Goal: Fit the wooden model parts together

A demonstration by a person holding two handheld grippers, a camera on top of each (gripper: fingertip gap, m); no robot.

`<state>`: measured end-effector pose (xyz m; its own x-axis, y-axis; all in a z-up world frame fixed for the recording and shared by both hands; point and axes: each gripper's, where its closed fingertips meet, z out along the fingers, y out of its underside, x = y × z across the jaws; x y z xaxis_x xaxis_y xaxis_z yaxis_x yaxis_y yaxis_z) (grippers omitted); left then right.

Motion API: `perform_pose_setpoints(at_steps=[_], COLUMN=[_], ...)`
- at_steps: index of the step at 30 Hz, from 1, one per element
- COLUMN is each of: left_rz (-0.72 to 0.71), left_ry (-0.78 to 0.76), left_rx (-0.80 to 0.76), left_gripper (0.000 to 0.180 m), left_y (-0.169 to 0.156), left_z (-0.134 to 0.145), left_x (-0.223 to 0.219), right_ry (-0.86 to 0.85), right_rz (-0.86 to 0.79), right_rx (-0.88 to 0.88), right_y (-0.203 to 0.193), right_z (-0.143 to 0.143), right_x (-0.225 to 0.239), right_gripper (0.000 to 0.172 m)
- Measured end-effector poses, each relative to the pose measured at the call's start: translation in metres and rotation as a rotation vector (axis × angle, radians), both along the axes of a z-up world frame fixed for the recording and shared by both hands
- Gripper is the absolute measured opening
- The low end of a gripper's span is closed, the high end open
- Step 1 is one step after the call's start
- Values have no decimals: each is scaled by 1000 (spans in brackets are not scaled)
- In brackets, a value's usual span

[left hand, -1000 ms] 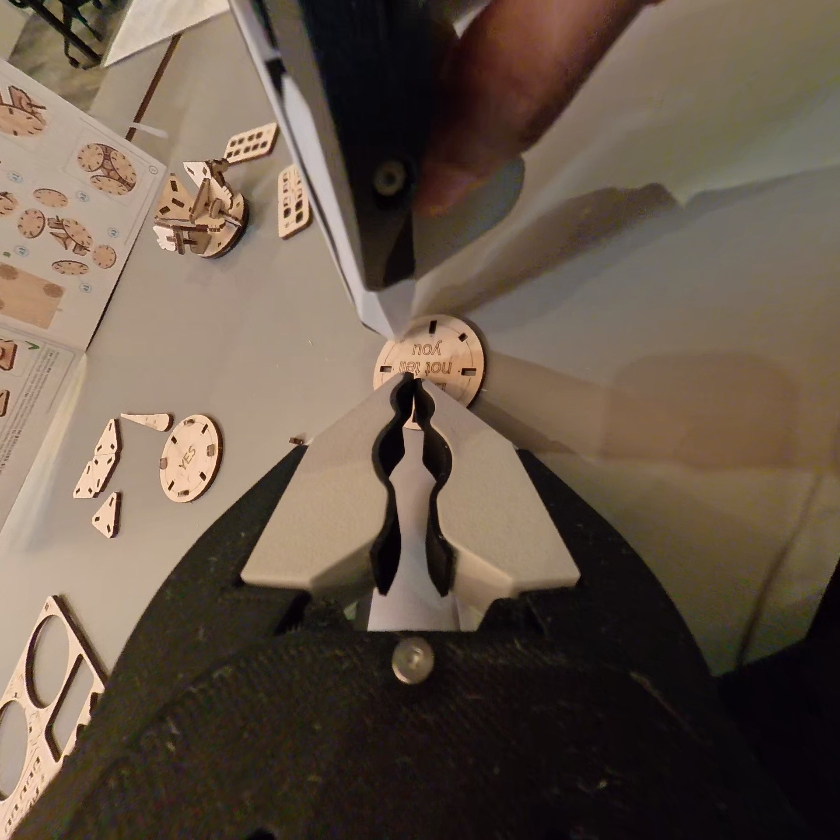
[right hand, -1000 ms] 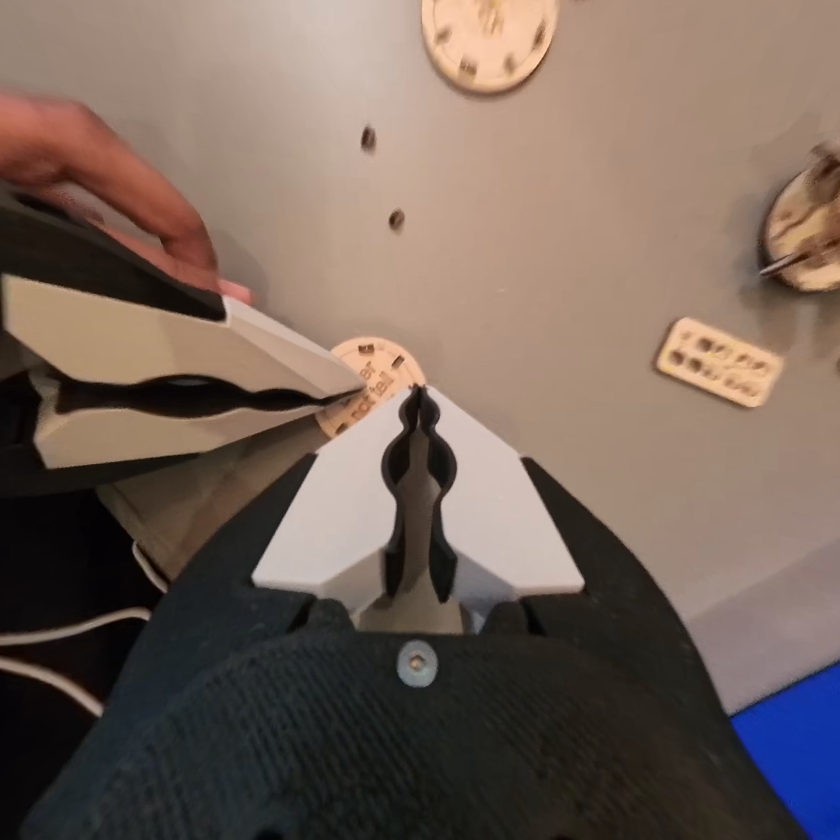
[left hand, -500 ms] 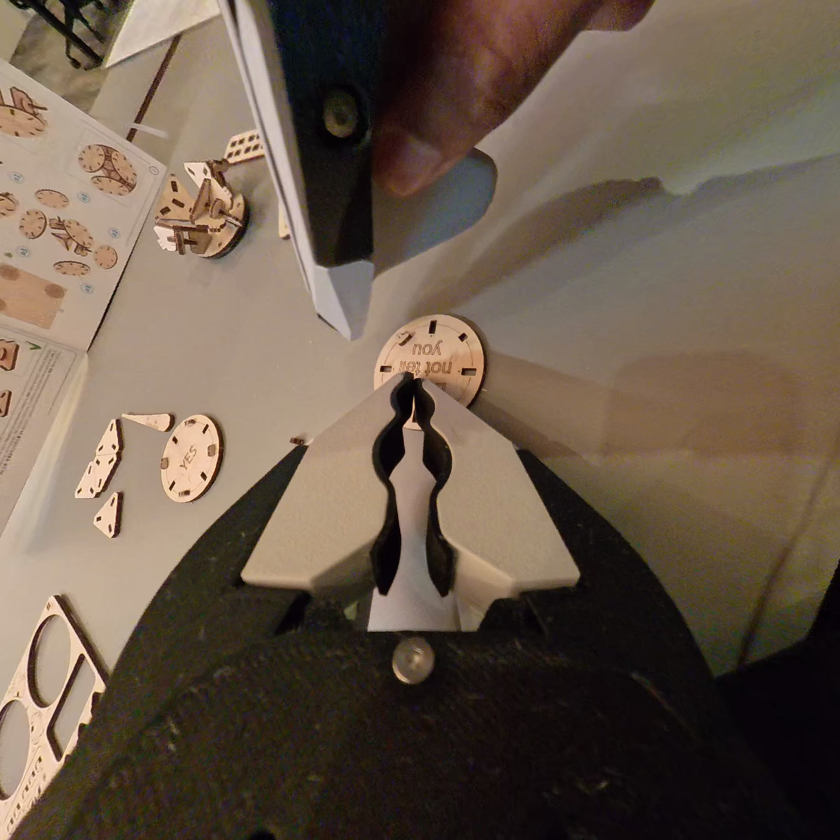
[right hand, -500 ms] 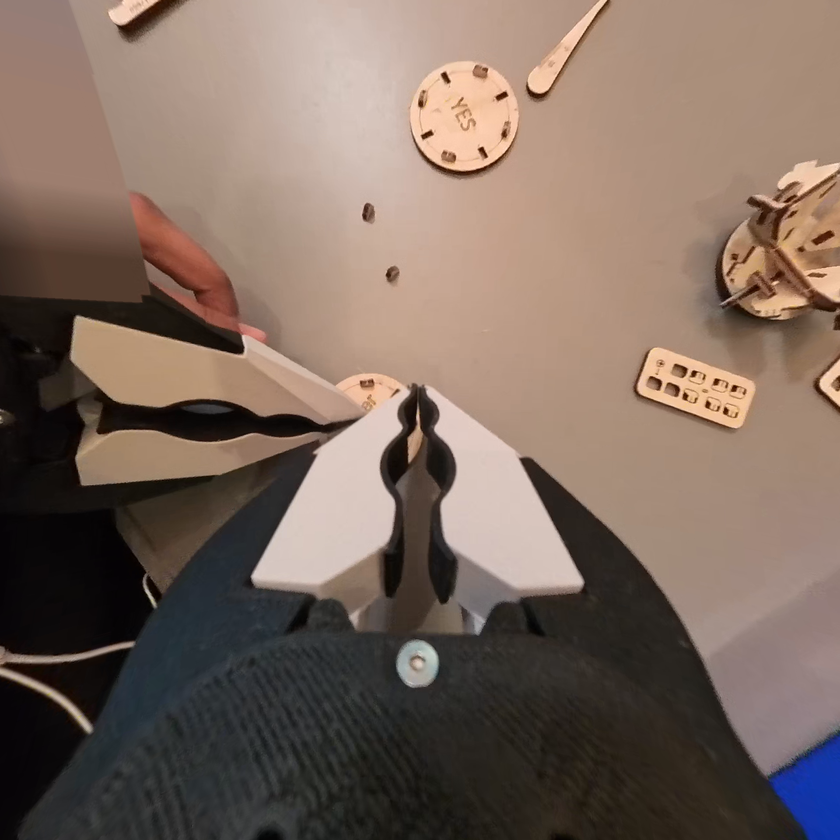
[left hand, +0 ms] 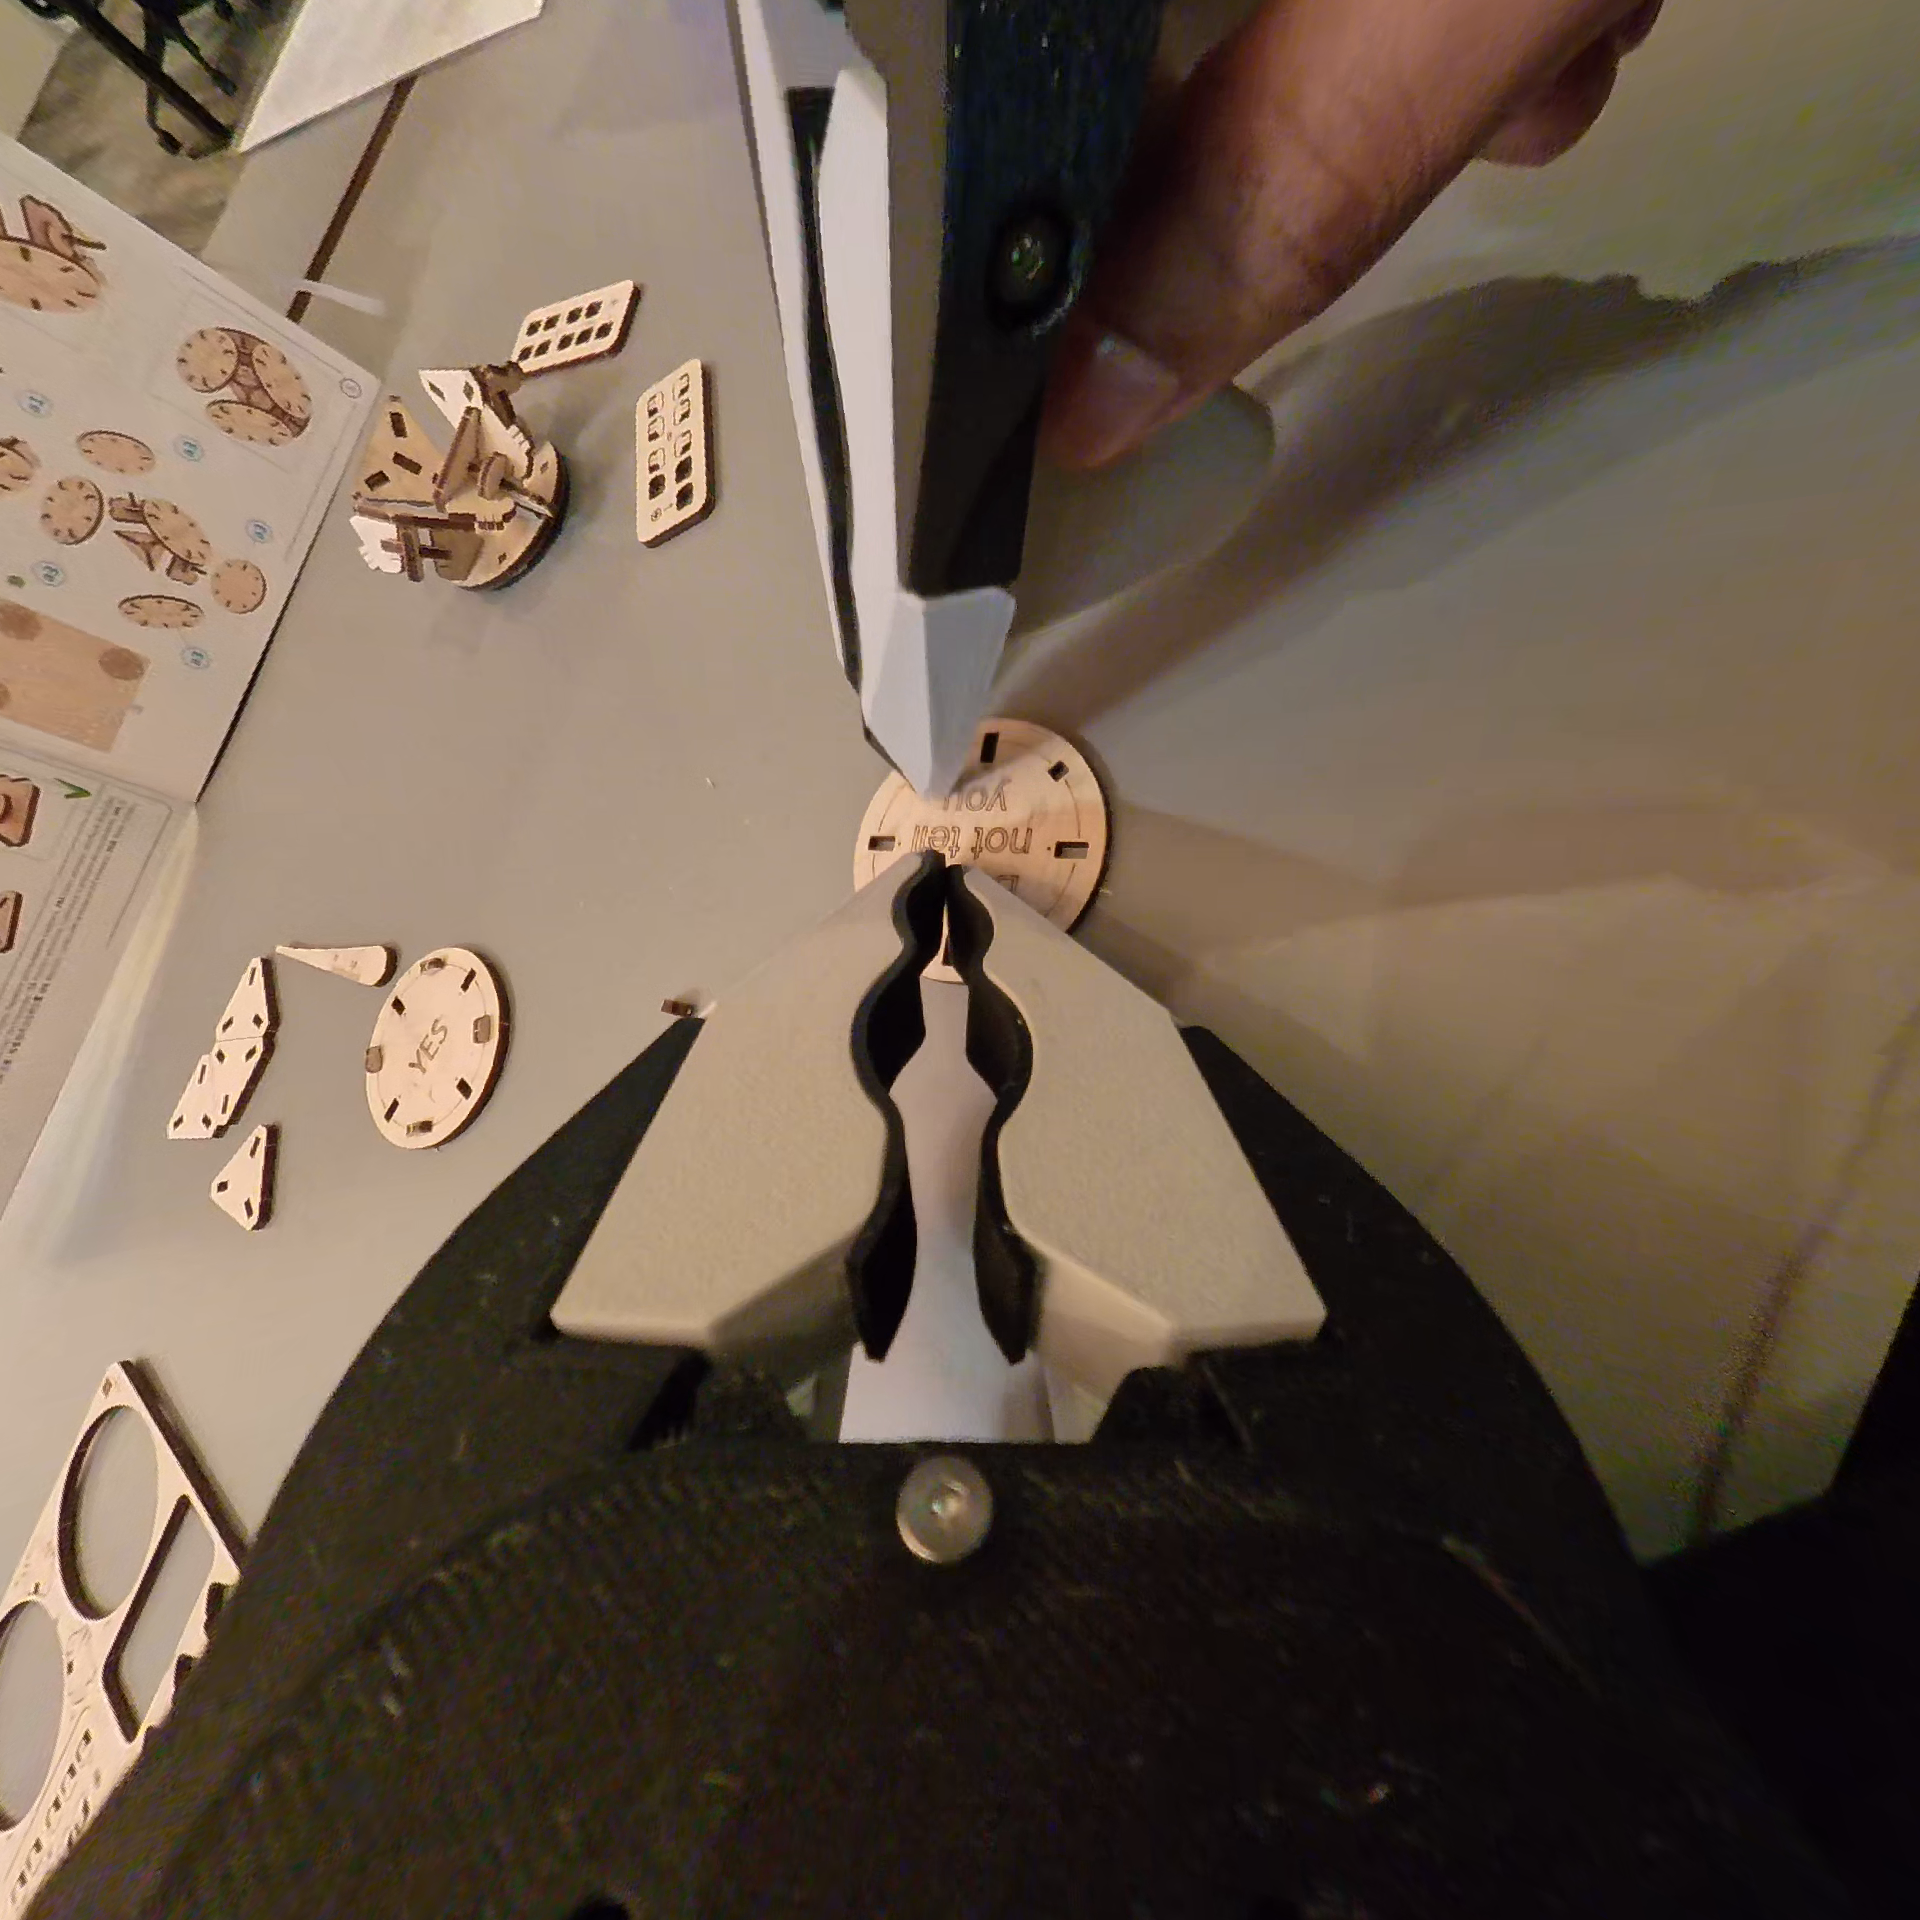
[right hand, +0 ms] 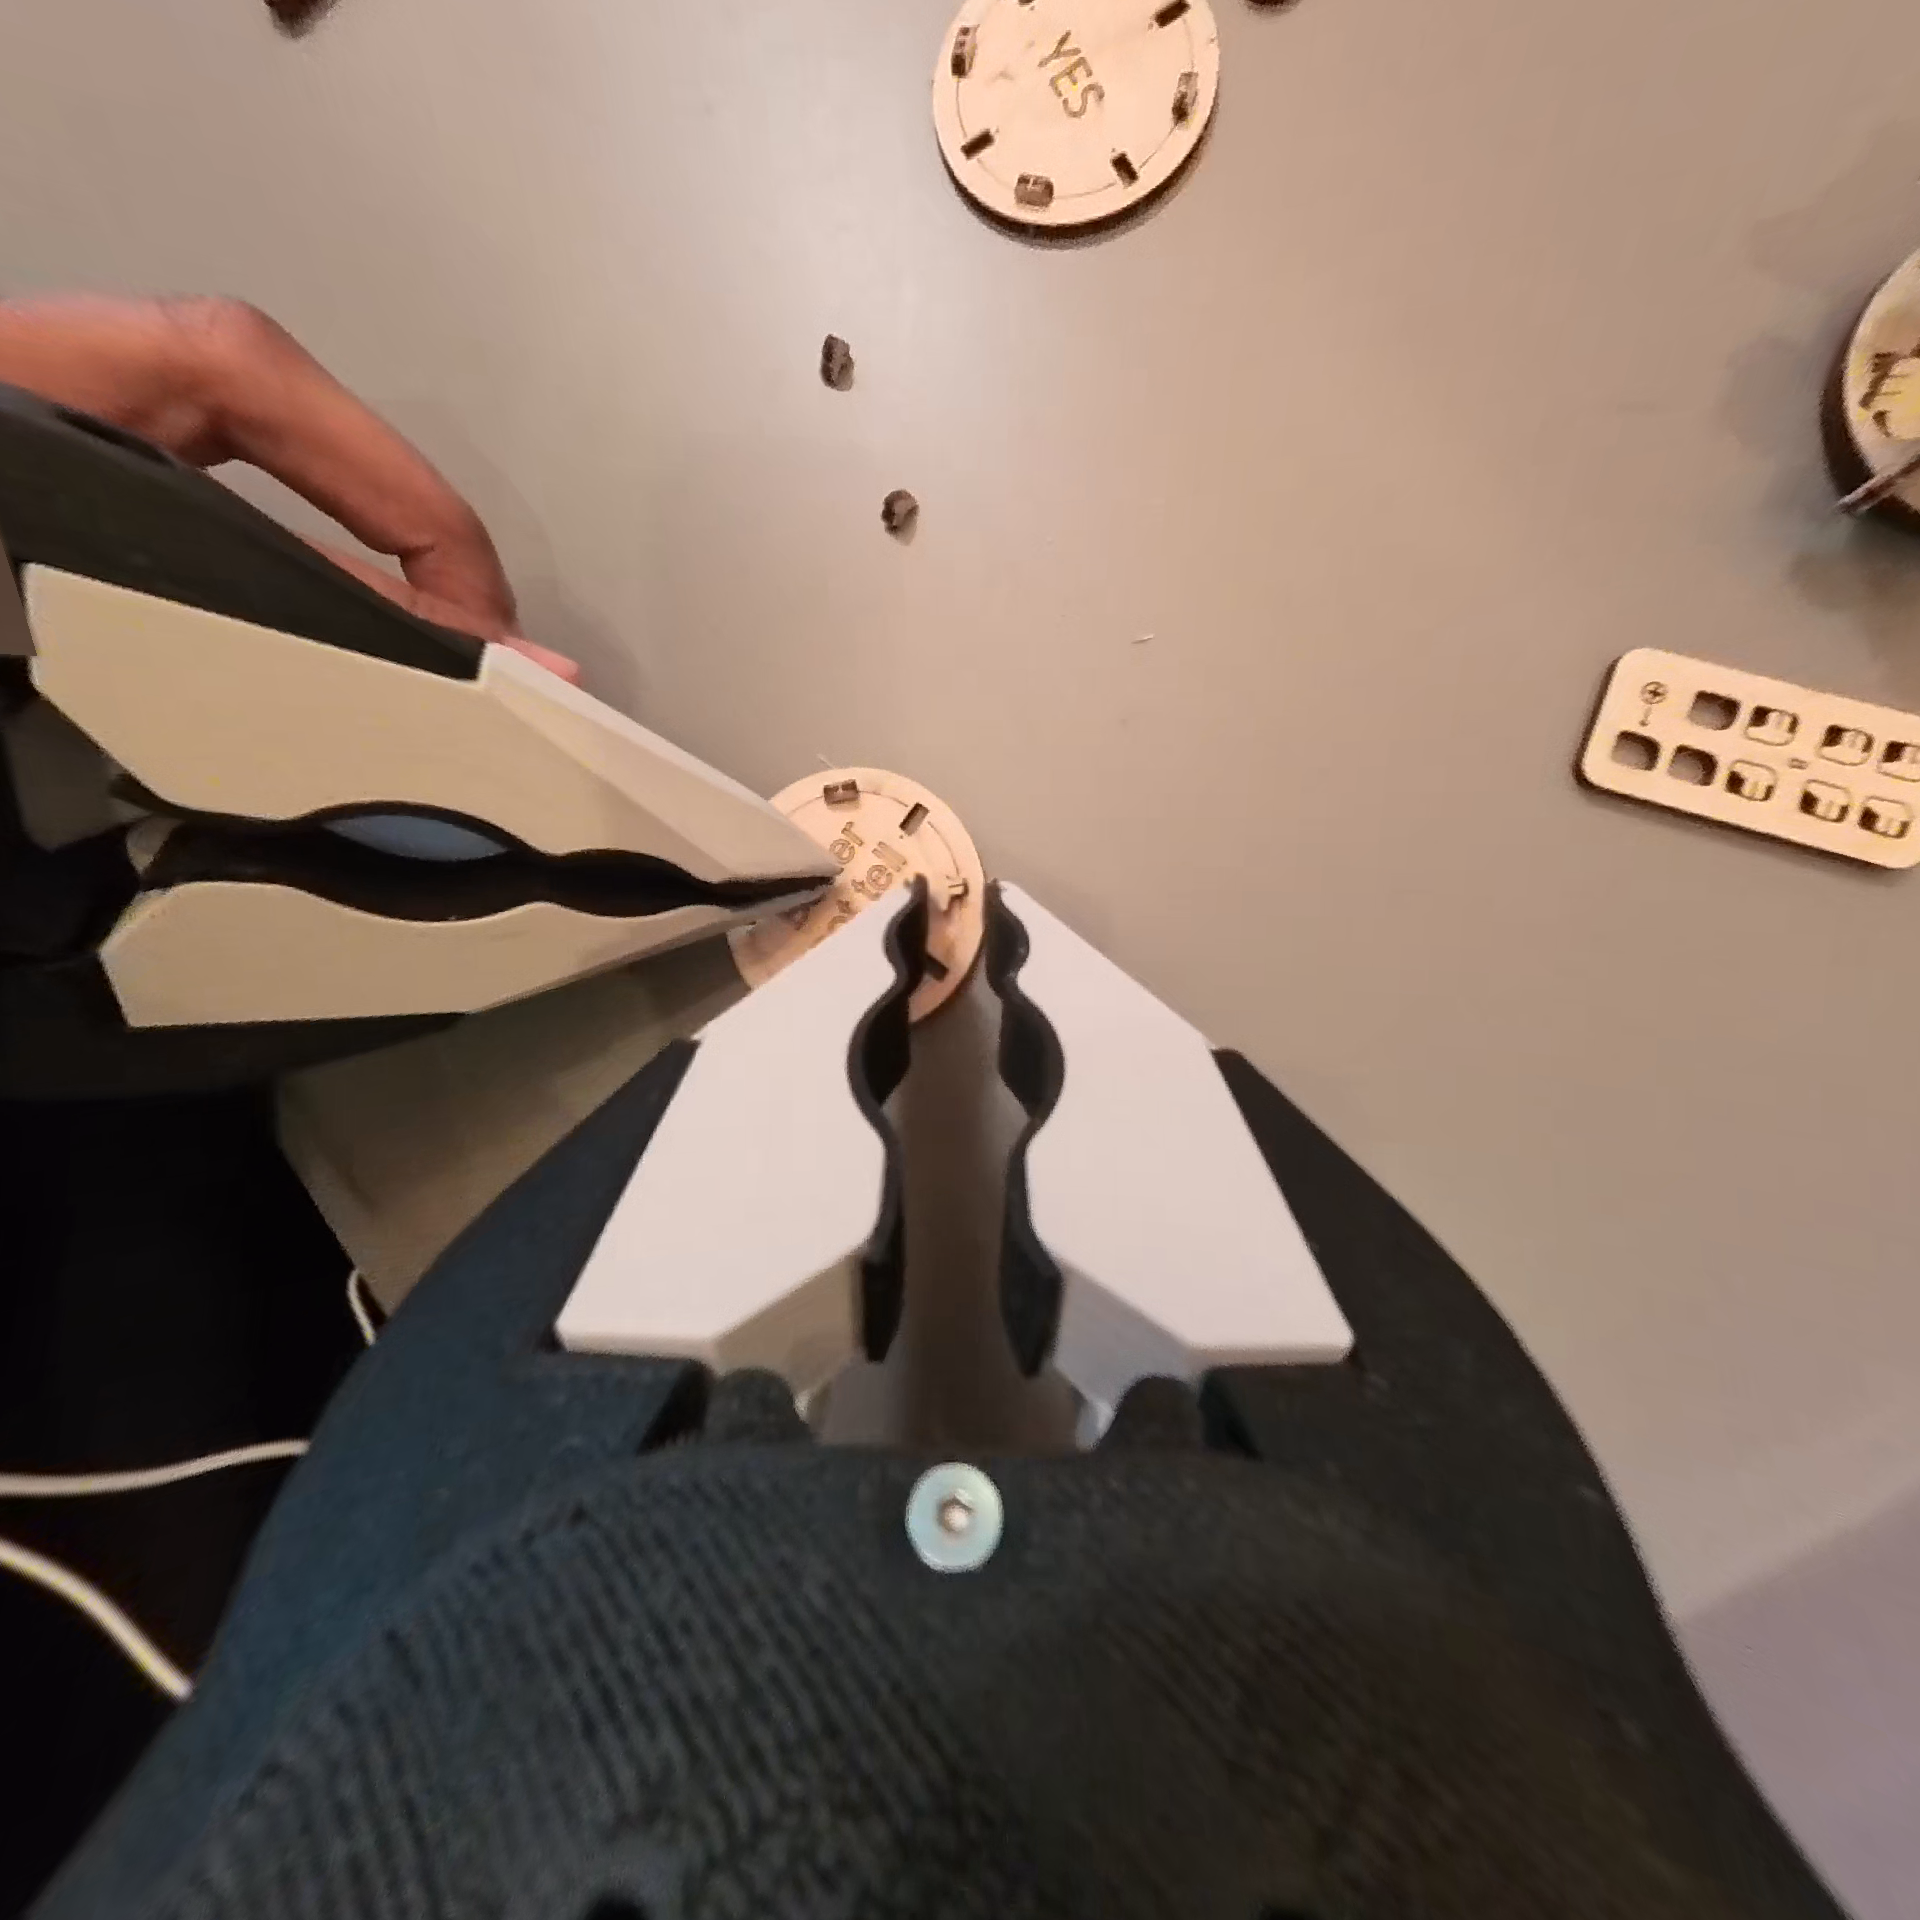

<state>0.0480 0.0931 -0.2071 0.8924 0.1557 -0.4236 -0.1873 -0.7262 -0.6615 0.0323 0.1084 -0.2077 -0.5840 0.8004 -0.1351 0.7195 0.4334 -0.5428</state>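
Grey tabletop (left hand: 520, 790) fills both wrist views, scattered with pale laser-cut wooden parts.

Nearest the left wrist camera, the left gripper (left hand: 940, 878) has its grey fingers clenched together, the black-lined tips meeting with no gap. The tips rest over the near part of a small round wooden disc with engraved lettering and edge slots (left hand: 1023, 831); nothing is clamped between them, and the disc lies flat on the table. In the right wrist view this same gripper comes in low from the left, nearly level with the table, a hand (right hand: 343, 457) behind its black body.

The right gripper (right hand: 956, 888) stands slightly parted, a narrow gap showing between its tips. It hangs above the same disc (right hand: 883, 831), whose right part shows through the gap; the pads do not press on it. From the left wrist view this gripper drops steeply from above, its pale fingertip (left hand: 940, 717) at the disc's far left edge, a thumb (left hand: 1226, 301) lying along its black housing.

Farther off lie a second round wooden disc with lettering (left hand: 436, 1047), small triangular wooden pieces (left hand: 223, 1081), two slotted rectangular wooden plates (left hand: 675, 452), a partly built wooden model on a round base (left hand: 462, 488) and a printed instruction sheet (left hand: 135, 499). A cut-out wooden sheet (left hand: 83, 1558) sits at the near left.
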Motion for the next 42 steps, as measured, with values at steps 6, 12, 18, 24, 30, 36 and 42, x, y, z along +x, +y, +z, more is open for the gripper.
perform_pose_setpoints(at_steps=[6,12,18,24,30,36,42], left_rz=[1,22,15,-45,-121,-74,-105], left_ry=[-32,-138,-468,-899,-1153,-1206,-1317], left_rx=[9,139,492,885,907,836,814], left_gripper=[0,0,15,17,17,19,8], left_y=[0,-2,-19,-41,-39,-37,-35], left_z=[1,17,64,100,99,83,80], left_x=[0,-7,-48,-67,-56,-54,-47], right_ry=[61,183,274,465,571,720,760], right_rz=[14,45,224,420,494,531,570], right_rx=[-35,-193,-478,-633,-542,-286,-237], right_y=[1,-4,-22,-45,-52,-51,-60], right_z=[4,34,74,92,86,80,77], right_x=[-2,-13,-39,-57,-35,-40,-34], right_gripper=[3,3,3,2,3,2,3])
